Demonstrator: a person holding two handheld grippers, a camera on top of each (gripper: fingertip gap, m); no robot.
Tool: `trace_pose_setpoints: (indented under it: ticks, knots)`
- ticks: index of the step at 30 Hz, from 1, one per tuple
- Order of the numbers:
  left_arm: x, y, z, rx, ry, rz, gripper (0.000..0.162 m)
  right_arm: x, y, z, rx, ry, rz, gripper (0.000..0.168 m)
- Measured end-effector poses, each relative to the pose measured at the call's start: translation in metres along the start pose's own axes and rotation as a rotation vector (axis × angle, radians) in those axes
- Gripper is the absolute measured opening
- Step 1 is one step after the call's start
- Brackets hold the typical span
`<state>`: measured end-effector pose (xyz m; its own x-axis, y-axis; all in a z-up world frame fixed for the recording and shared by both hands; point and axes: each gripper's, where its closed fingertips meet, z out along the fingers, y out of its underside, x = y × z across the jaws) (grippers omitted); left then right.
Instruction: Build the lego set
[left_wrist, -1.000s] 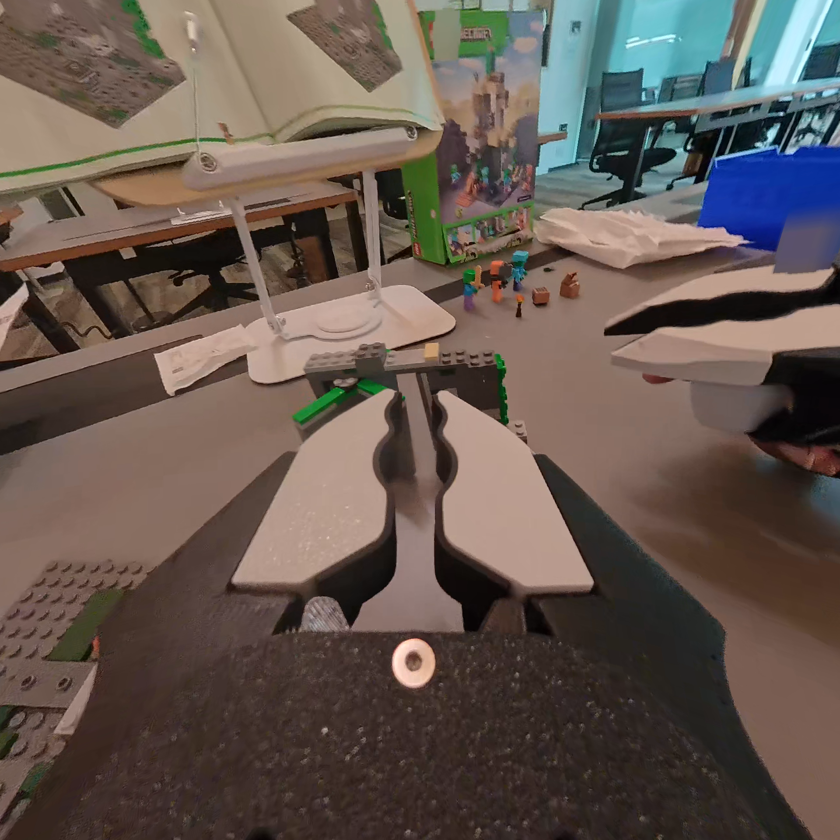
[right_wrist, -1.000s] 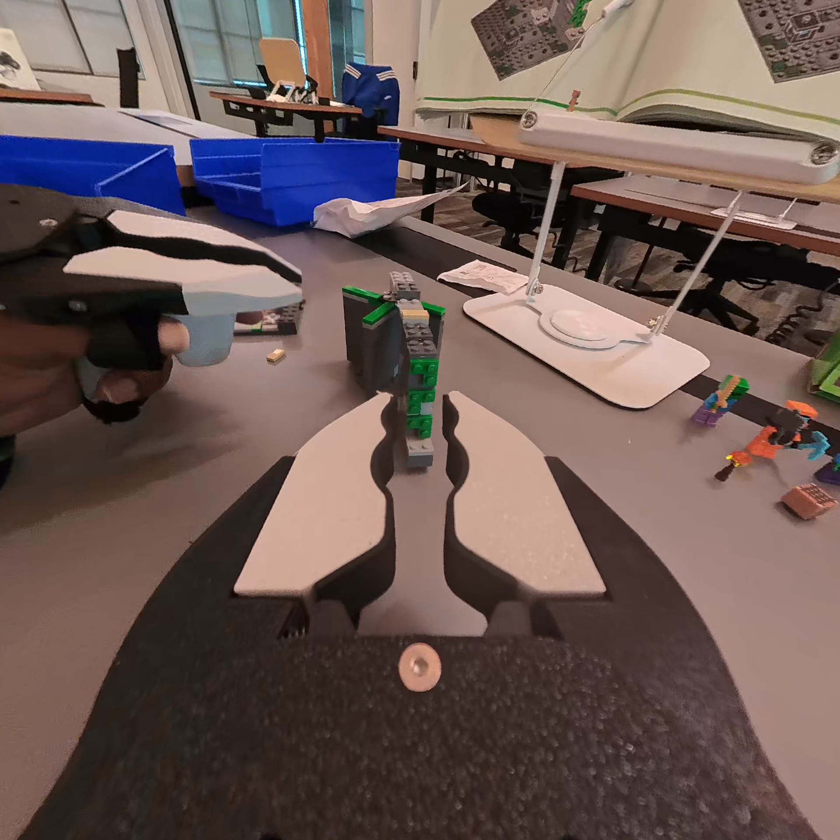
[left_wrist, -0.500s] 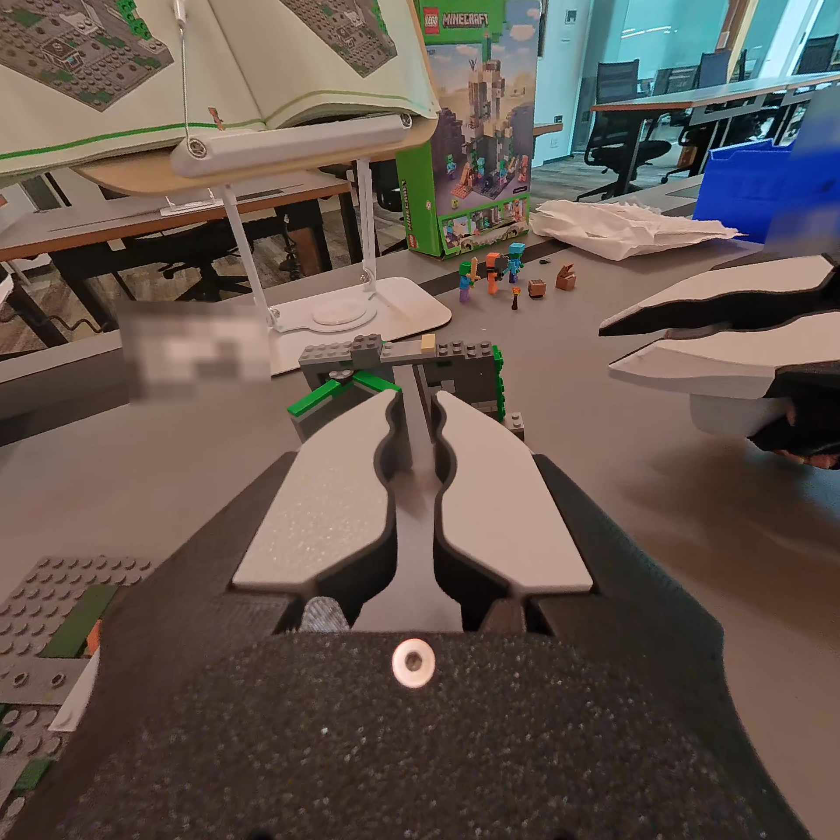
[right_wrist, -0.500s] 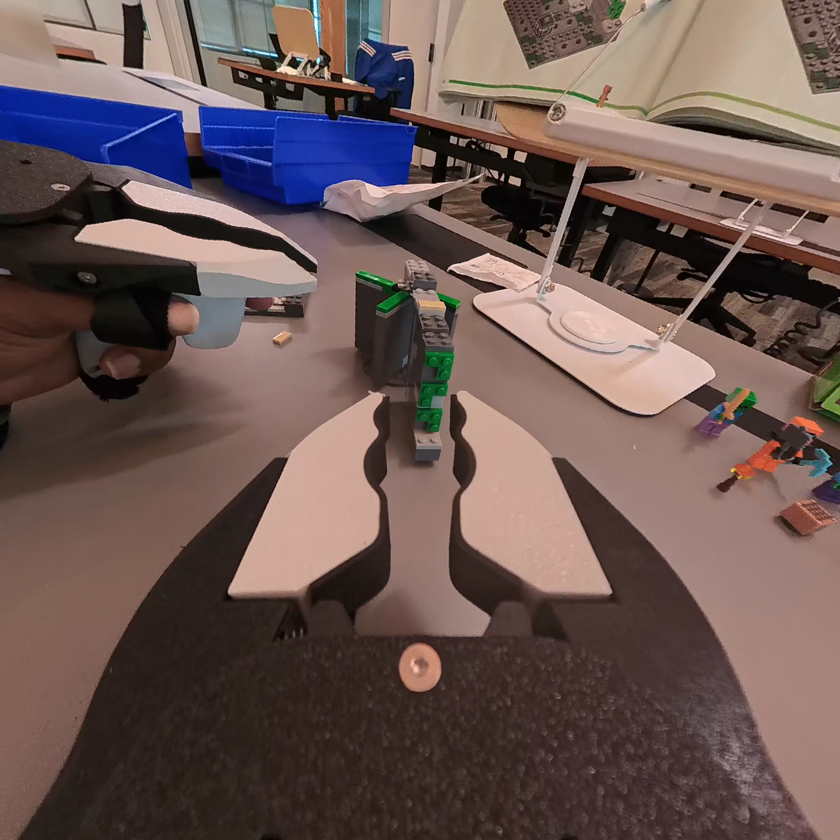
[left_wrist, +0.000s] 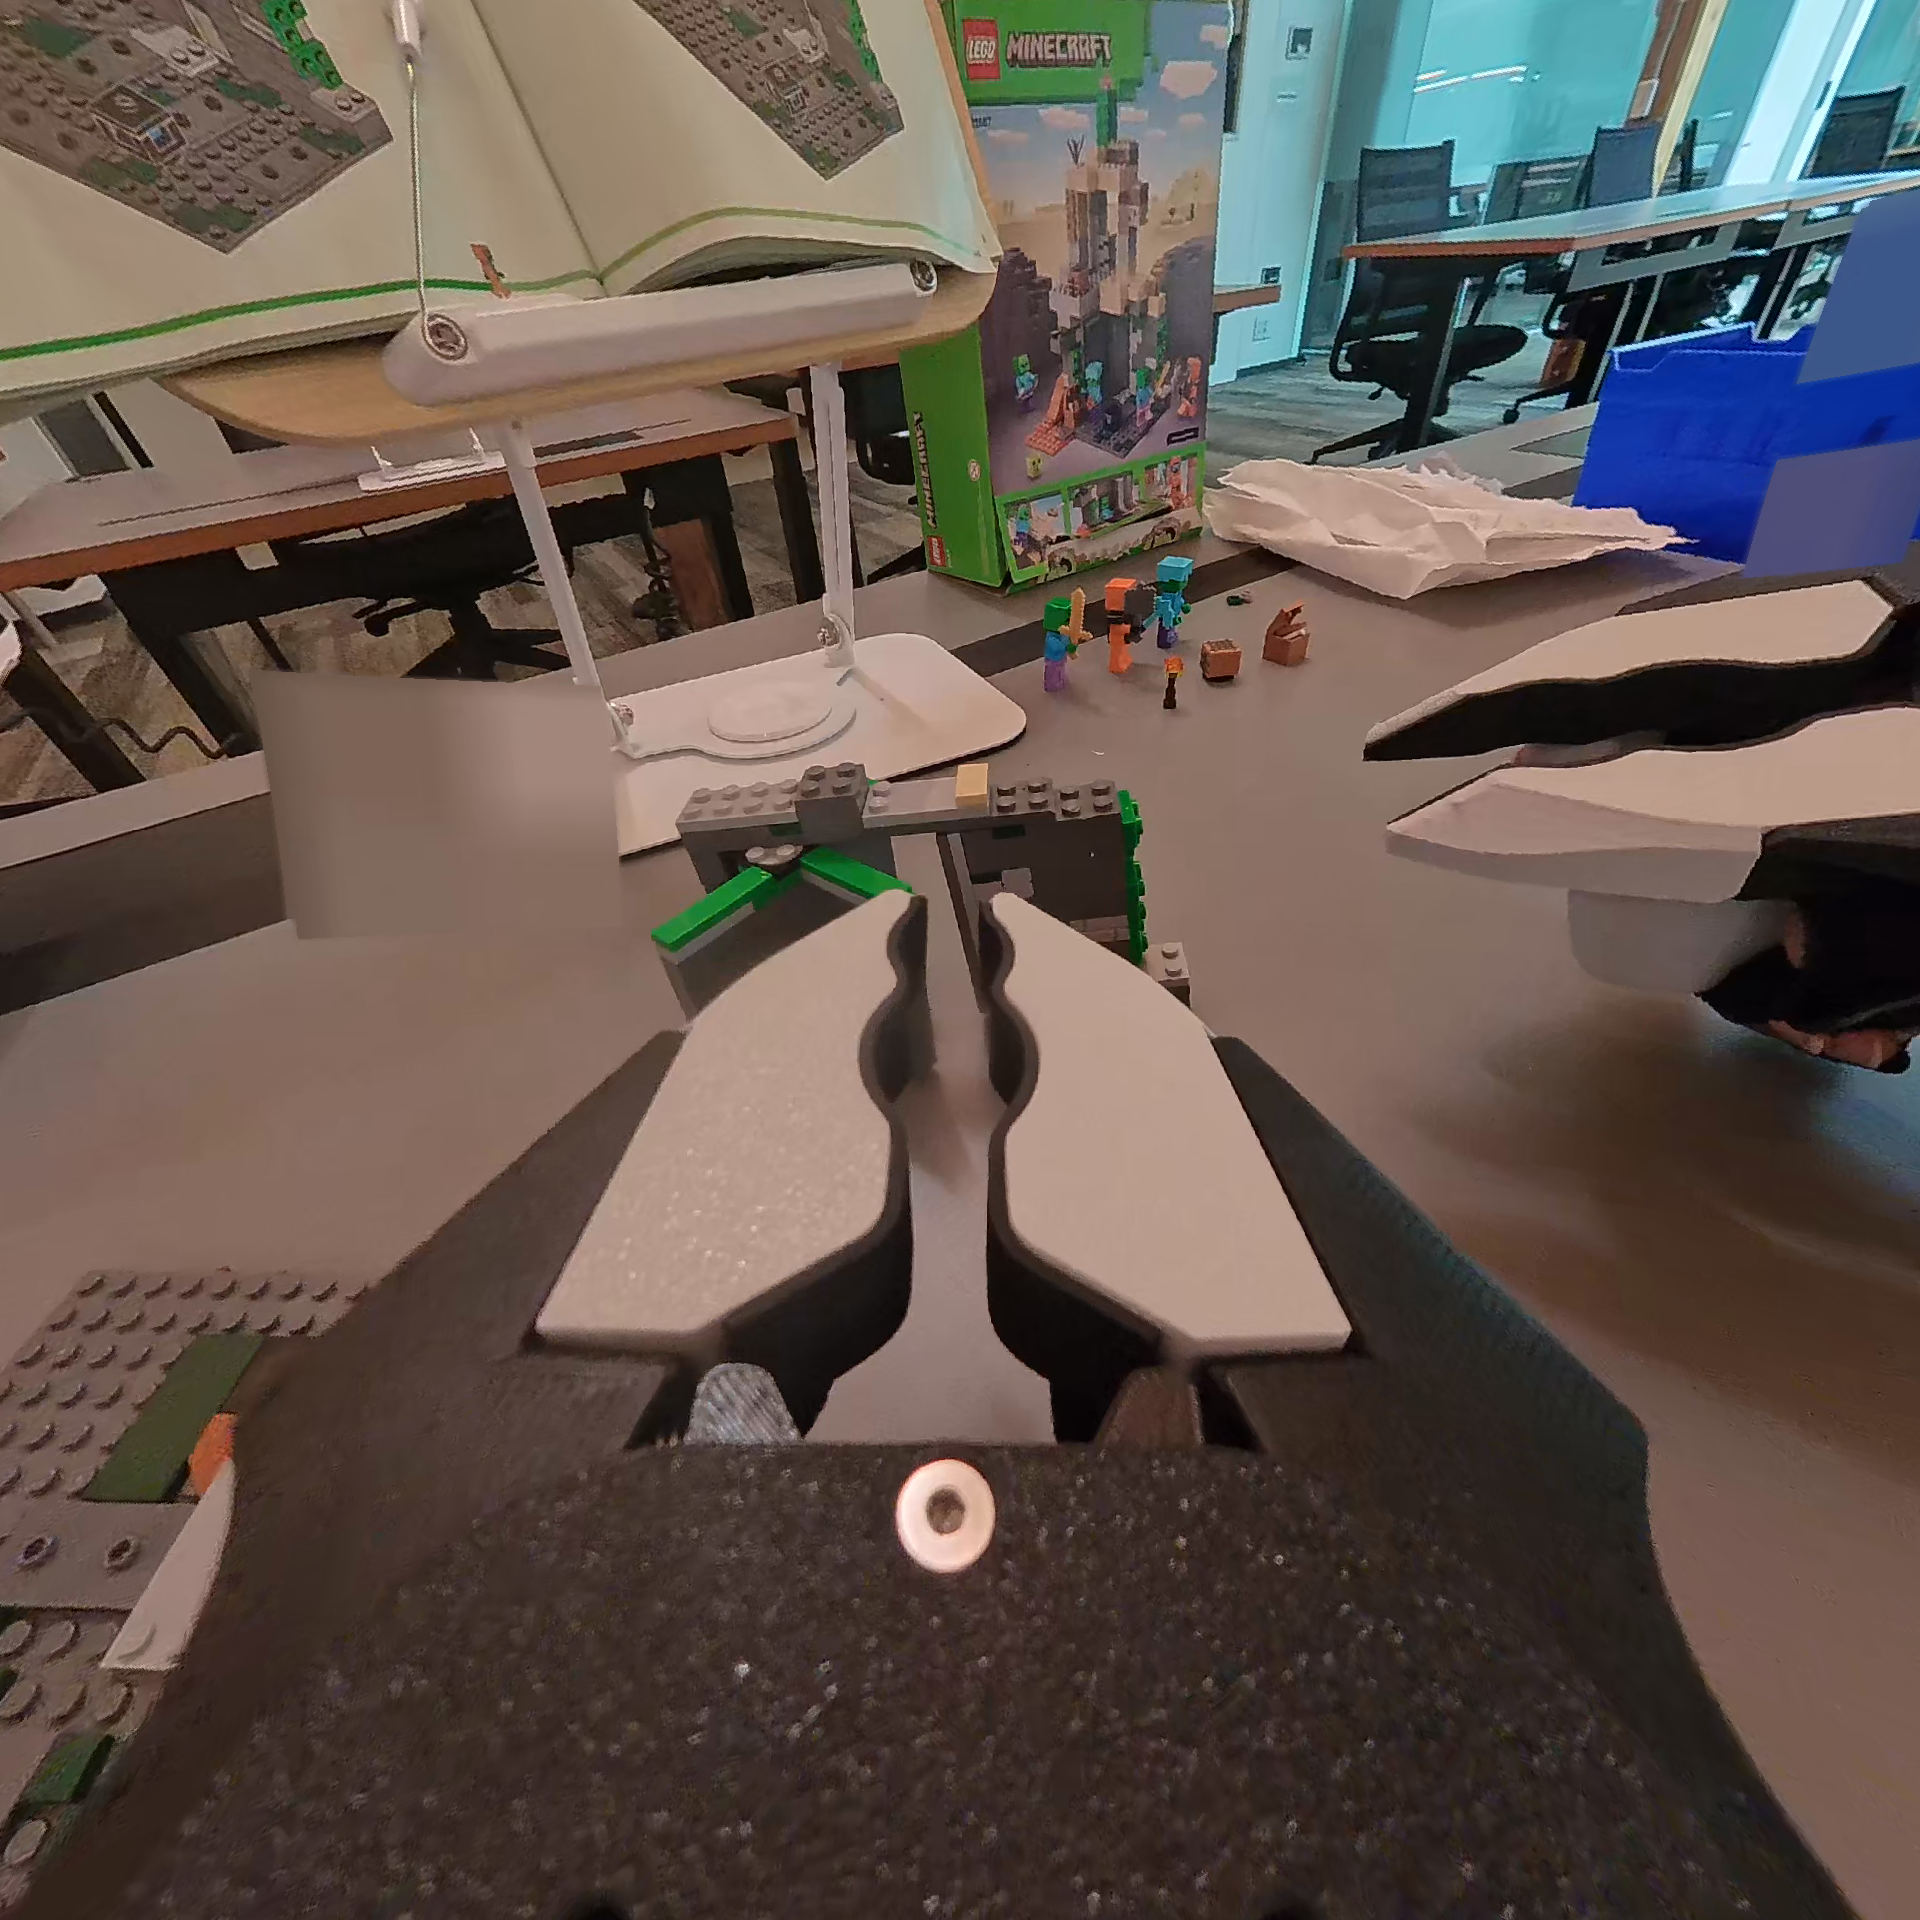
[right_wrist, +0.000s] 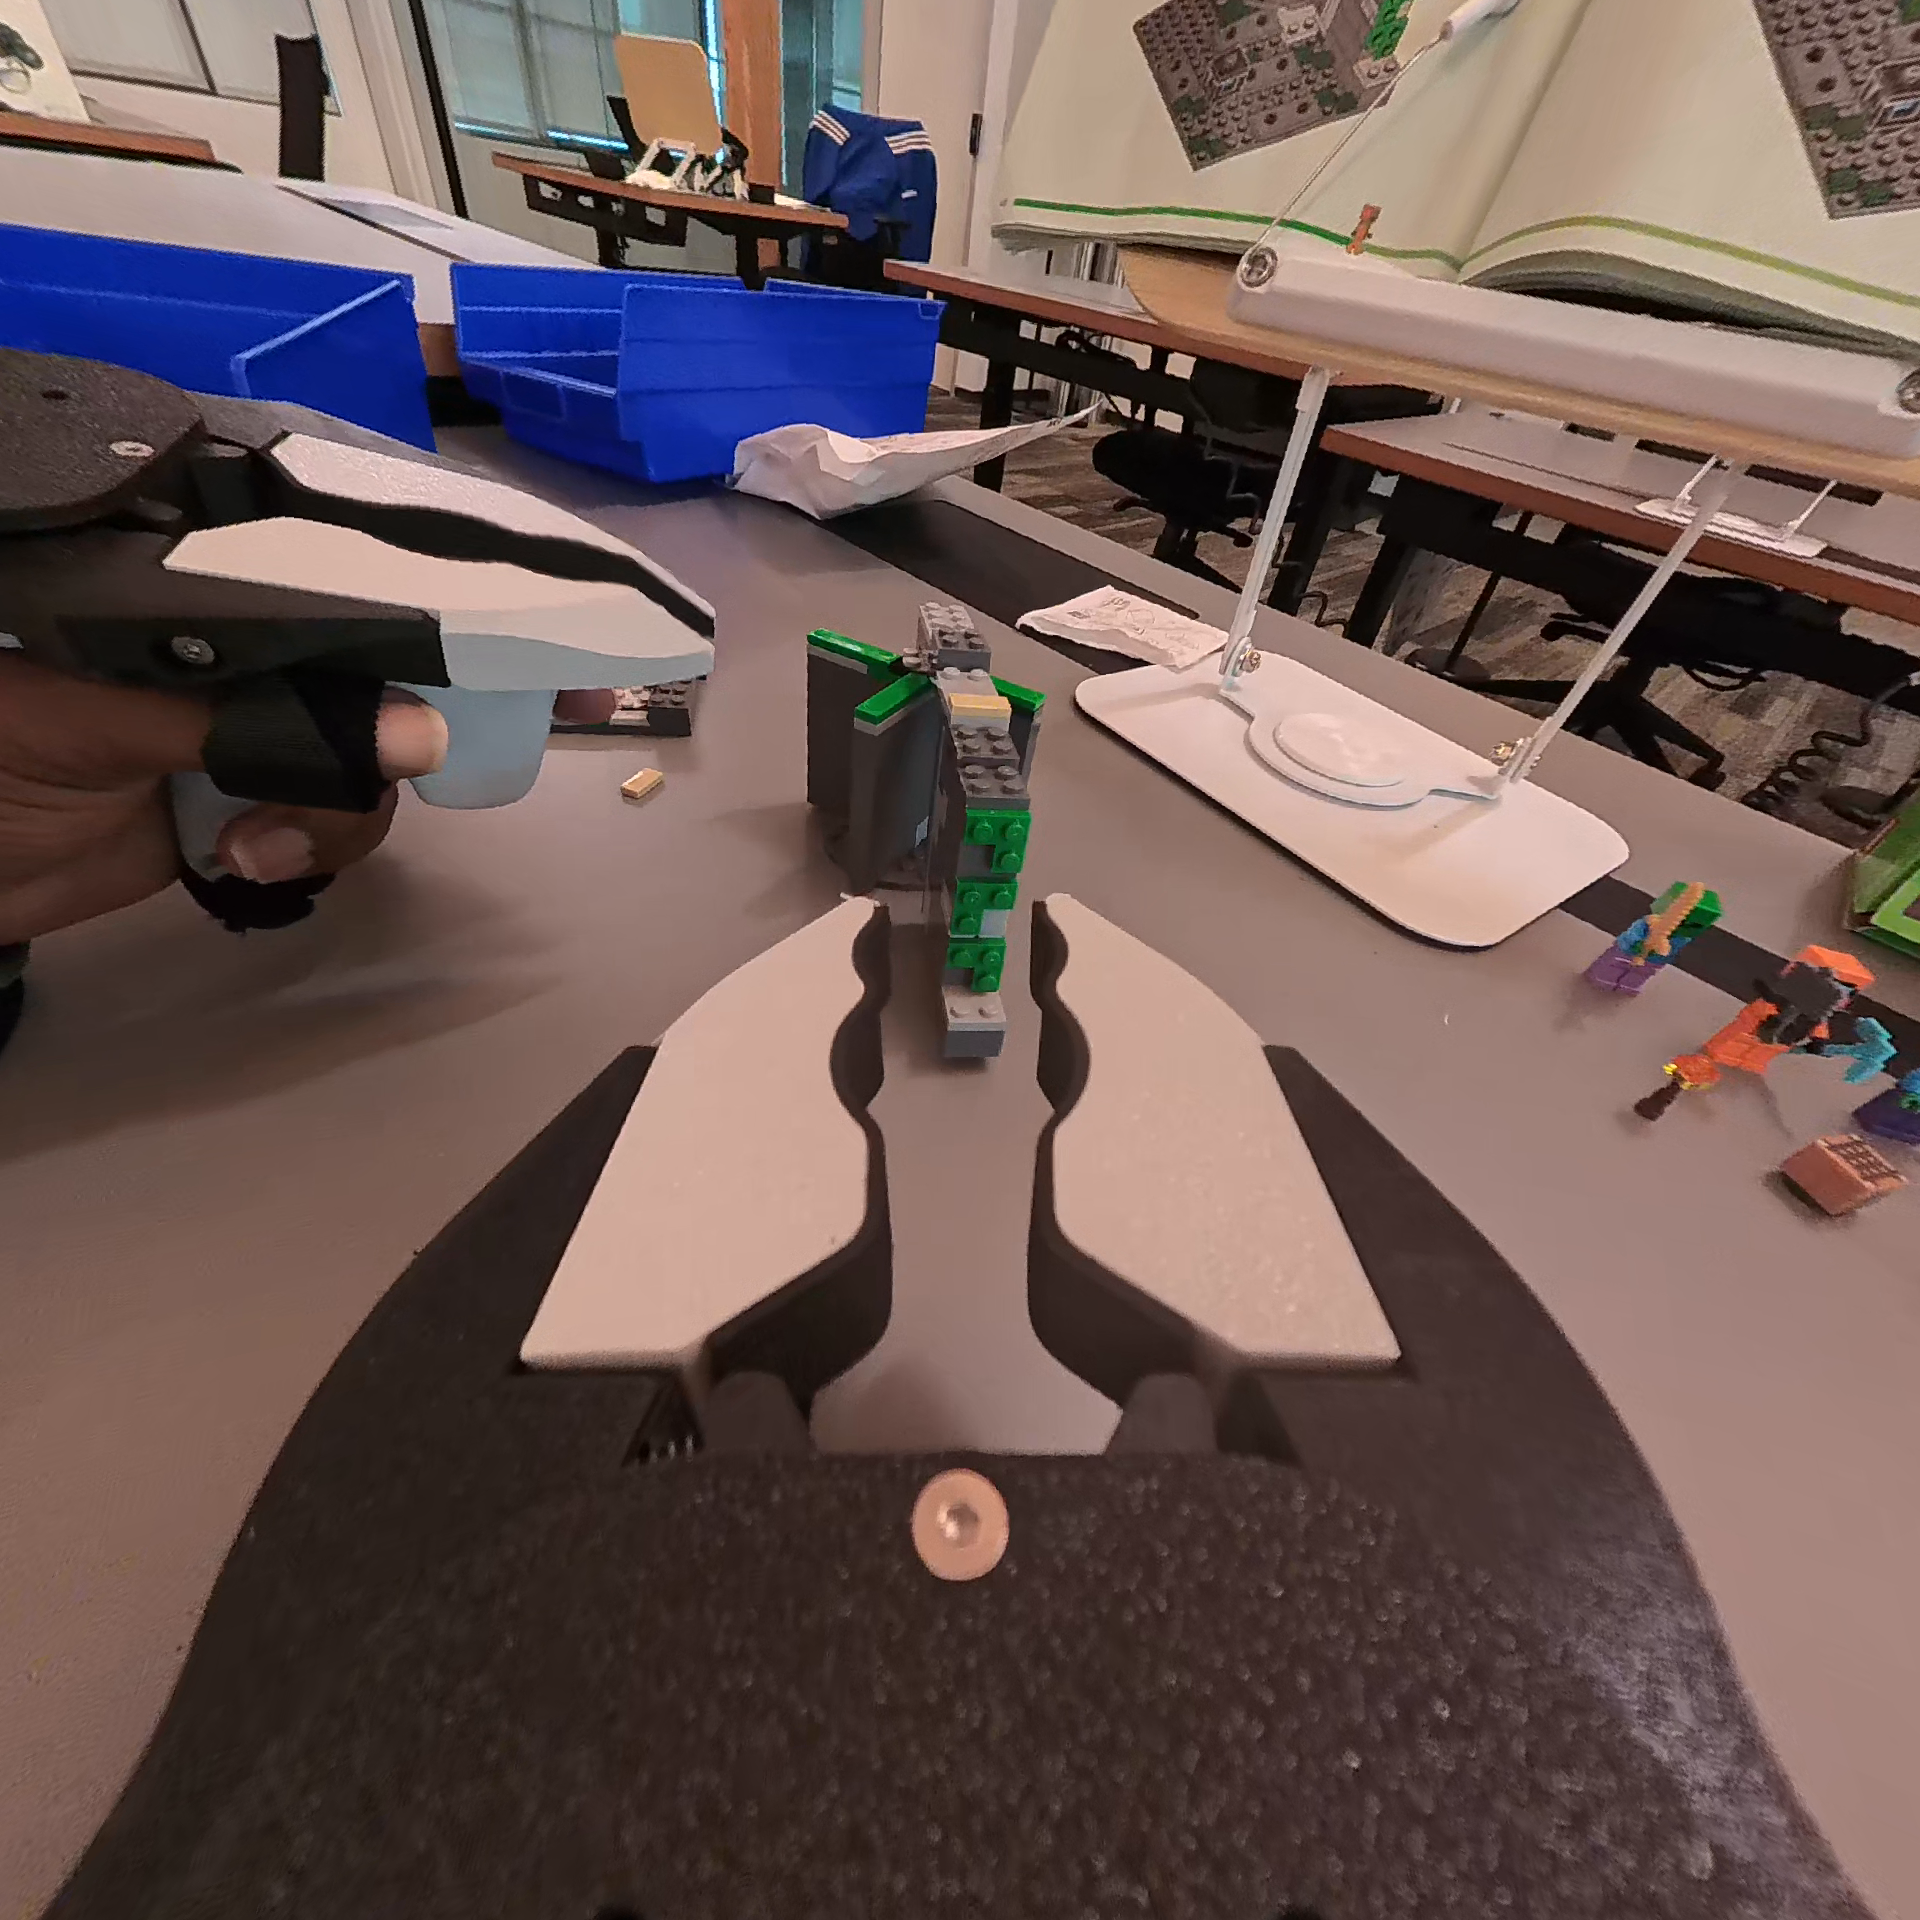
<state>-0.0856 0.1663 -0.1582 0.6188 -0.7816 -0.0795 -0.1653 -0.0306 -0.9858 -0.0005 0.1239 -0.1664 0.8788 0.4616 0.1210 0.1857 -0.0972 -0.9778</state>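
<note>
Lego build (left_wrist: 914, 831), grey walls with green trim, stands upright on the grey surface (left_wrist: 1455, 1195) just ahead of both grippers. Left gripper (left_wrist: 954, 914): level, low, aimed at the build's side; fingers a narrow gap apart, gripping nothing. Right gripper (right_wrist: 956, 914): tips flank the green-and-grey end column, fingers apart, no contact visible. A hand (right_wrist: 125, 790) grips the left gripper's handle, seen side-on. Green set box (left_wrist: 1081, 312) upright behind, printed branding not transcribed. Open instruction book (left_wrist: 468, 156) on white stand. Minifigures (left_wrist: 1117, 634) beside the box. Blue bins (right_wrist: 686, 364) beyond.
</note>
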Motion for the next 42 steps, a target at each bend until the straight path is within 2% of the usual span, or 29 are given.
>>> trace_pose_setpoints:
  ticks: [18,25,37,42]
  knots:
    - [0.003,0.002,0.0,-0.003,0.004,0.005,0.01,-0.001,-0.001,-0.001,0.004,0.0,0.015,0.025]
    - [0.001,0.002,-0.001,-0.005,-0.005,-0.022,0.021,0.002,-0.002,-0.003,0.008,0.015,0.024,0.025]
    - [0.002,0.003,0.002,-0.027,0.001,-0.036,0.017,-0.007,-0.005,-0.001,0.01,-0.023,0.003,0.025]
    - [0.022,0.006,0.004,-0.066,0.022,0.119,0.014,-0.014,-0.006,0.0,0.006,-0.043,-0.015,0.025]
